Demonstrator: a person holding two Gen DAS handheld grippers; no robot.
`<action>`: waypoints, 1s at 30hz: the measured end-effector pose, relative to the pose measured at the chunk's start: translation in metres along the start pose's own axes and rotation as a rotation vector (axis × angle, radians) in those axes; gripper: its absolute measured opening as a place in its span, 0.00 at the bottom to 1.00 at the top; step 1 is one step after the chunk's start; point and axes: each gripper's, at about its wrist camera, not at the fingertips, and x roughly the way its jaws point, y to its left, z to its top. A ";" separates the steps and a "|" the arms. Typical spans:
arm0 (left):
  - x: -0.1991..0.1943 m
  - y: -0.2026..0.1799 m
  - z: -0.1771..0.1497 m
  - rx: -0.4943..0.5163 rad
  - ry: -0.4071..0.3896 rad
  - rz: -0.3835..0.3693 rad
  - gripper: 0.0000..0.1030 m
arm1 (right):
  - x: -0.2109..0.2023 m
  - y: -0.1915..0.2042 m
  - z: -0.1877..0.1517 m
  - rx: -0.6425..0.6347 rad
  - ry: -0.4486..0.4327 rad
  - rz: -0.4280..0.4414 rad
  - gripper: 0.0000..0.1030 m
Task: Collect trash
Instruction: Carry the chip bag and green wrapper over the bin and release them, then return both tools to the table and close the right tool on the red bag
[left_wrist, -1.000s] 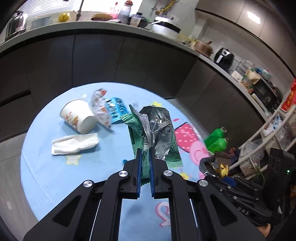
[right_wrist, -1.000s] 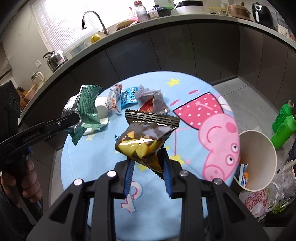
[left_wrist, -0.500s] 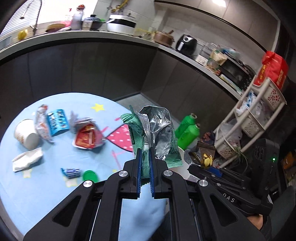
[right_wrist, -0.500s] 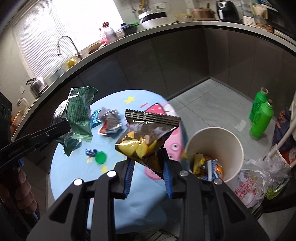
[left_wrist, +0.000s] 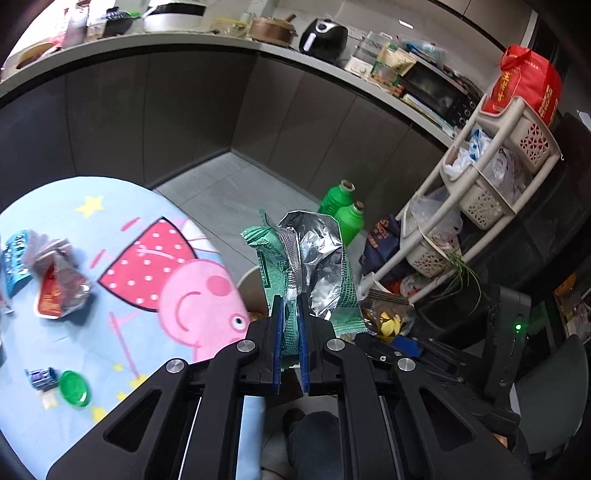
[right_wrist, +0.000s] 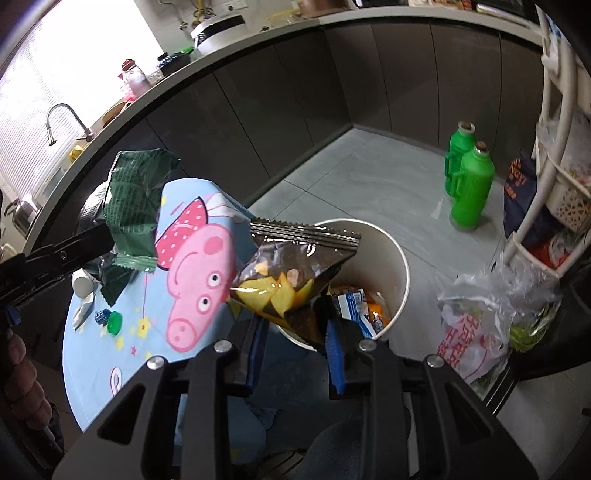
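My left gripper (left_wrist: 289, 306) is shut on a crumpled green wrapper with a silver foil inside (left_wrist: 310, 266), held up past the table's right edge. The same wrapper (right_wrist: 135, 199) hangs from the left gripper (right_wrist: 105, 240) in the right wrist view. My right gripper (right_wrist: 293, 325) is shut on a dark snack bag with yellow chips printed on it (right_wrist: 291, 273), held over the near rim of the tan trash bin (right_wrist: 402, 266), which holds several packets. The bin's rim (left_wrist: 245, 275) peeks out behind the wrapper in the left wrist view. Beyond it the right gripper carries the snack bag (left_wrist: 386, 314).
The round table with a blue cartoon-pig cloth (left_wrist: 122, 332) still bears a red wrapper (left_wrist: 59, 291), a blue packet (left_wrist: 14, 258), a green cap (left_wrist: 75, 388), a white cup (right_wrist: 82, 286). Two green bottles (right_wrist: 469, 184) stand on the floor. A white basket rack (left_wrist: 491, 173) and plastic bags (right_wrist: 476, 317) stand right.
Both grippers have swung right, from above the table toward the trash bin, each keeping its wrapper. The bin now lies right under the snack bag.
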 end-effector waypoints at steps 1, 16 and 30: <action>0.007 -0.002 0.001 0.004 0.012 -0.003 0.07 | 0.005 -0.005 -0.001 0.010 0.007 0.005 0.29; 0.104 -0.009 0.011 0.093 0.129 0.068 0.11 | 0.090 -0.043 -0.005 0.052 0.110 0.019 0.37; 0.077 0.003 0.018 0.018 -0.033 0.221 0.92 | 0.093 -0.041 -0.012 -0.013 0.090 0.030 0.97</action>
